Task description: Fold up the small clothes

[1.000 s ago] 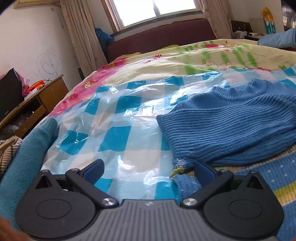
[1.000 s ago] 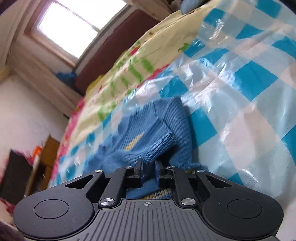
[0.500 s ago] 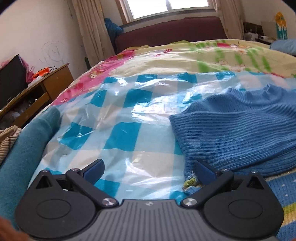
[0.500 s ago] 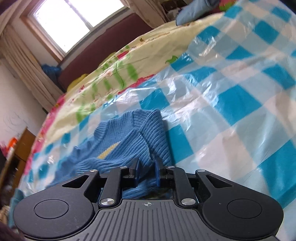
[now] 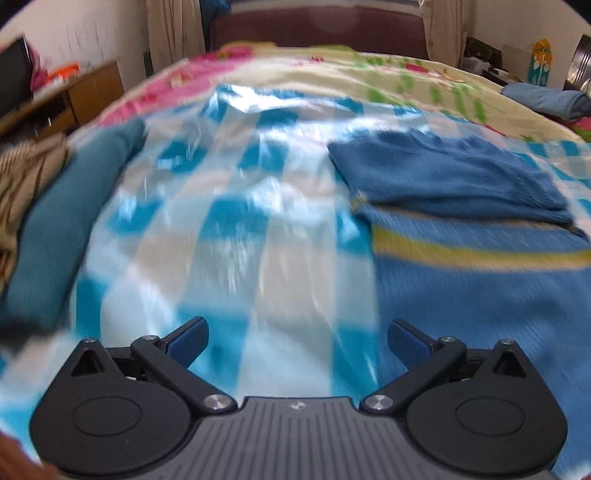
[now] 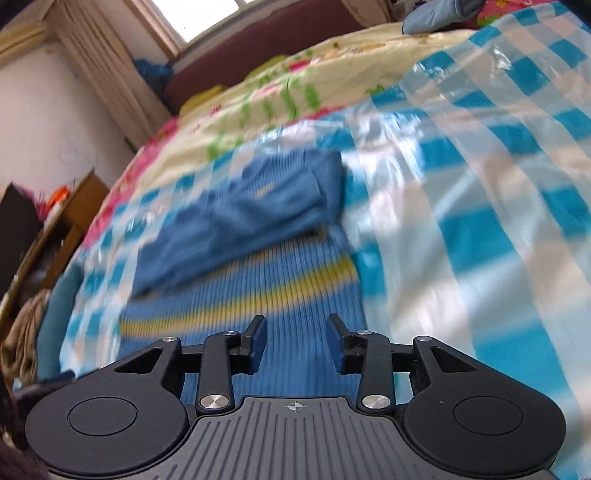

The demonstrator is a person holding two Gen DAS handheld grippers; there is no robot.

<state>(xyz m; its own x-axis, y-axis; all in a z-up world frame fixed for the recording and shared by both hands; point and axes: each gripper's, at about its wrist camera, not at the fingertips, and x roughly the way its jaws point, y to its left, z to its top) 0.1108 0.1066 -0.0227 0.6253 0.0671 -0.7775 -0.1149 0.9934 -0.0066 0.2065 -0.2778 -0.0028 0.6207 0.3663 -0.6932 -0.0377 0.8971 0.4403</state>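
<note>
Sweater (image 5: 461,258) lies half-folded on the bed (image 5: 240,229); left gripper (image 5: 297,341) fingers wide, right gripper (image 6: 297,341) fingers opening (both empty, seemingly); next, regrasp its hem.

The shiny blue-and-white checked plastic sheet (image 5: 229,236) on the bed lies flat and bare in a wide patch, so a hand can slide there. On one side a folded teal cloth (image 5: 70,229) lies along the edge like a low wall, with a striped brown cloth (image 5: 26,173) beside it. On the other side lies the blue knitted sweater with a yellow stripe (image 5: 476,280), soft and low. Past the teal cloth stands a brown wooden cabinet (image 5: 88,92). Far back, a dark red headboard (image 5: 317,27) blocks the end.
</note>
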